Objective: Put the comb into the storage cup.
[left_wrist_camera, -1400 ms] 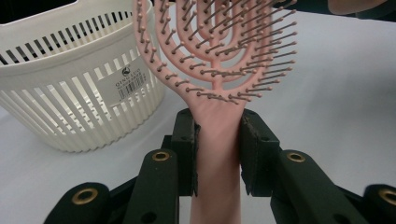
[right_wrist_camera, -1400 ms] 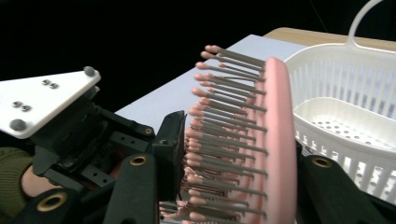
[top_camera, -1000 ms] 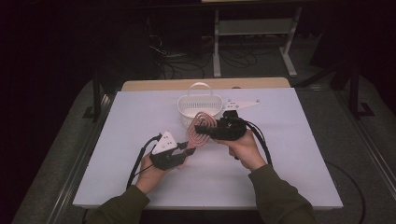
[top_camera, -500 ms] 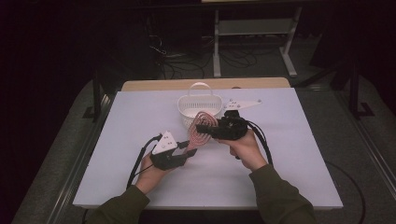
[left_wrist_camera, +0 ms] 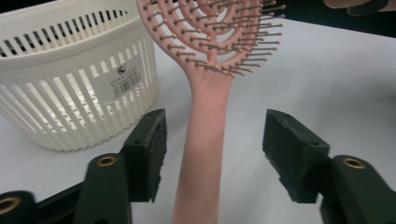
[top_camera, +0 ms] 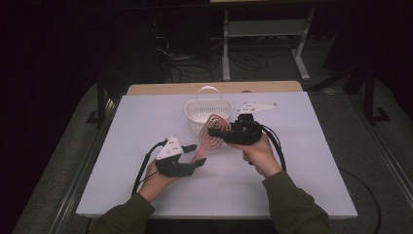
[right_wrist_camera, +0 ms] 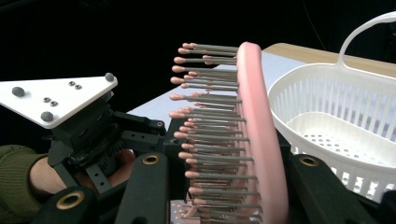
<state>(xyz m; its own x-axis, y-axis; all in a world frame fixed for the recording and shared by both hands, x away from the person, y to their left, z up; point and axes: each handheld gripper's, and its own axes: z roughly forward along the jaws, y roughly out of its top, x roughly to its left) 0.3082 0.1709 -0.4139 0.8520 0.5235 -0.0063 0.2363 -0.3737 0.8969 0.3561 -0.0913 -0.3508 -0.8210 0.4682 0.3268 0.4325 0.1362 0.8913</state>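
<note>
Table: white top (top_camera: 311, 180), under both grippers; its near edge is hidden by the person's green sleeves.
Basket: white slatted basket (top_camera: 202, 114) with a loop handle, standing on the table just beyond the right gripper's tips and ahead of the left gripper; in the left gripper view (left_wrist_camera: 70, 93) its rim is cut off at the top, in the right gripper view (right_wrist_camera: 345, 121) it runs off the right edge.
Hairbrush: pink vented hairbrush (top_camera: 210, 136), lifted off the table and slanted, head up by the right gripper and handle down toward the left gripper; part of the head is hidden behind the right gripper in the high view.
Right gripper: (top_camera: 214, 131) pinching the brush head (right_wrist_camera: 254, 140) edge-on between its jaws, bristles pointing toward the left gripper; contact points are hidden by the bristles.
Left gripper: (top_camera: 198, 163) jaws spread wide on either side of the brush handle (left_wrist_camera: 203, 154), neither pad touching it; the handle's end is cut off at the bottom of the left gripper view.
</note>
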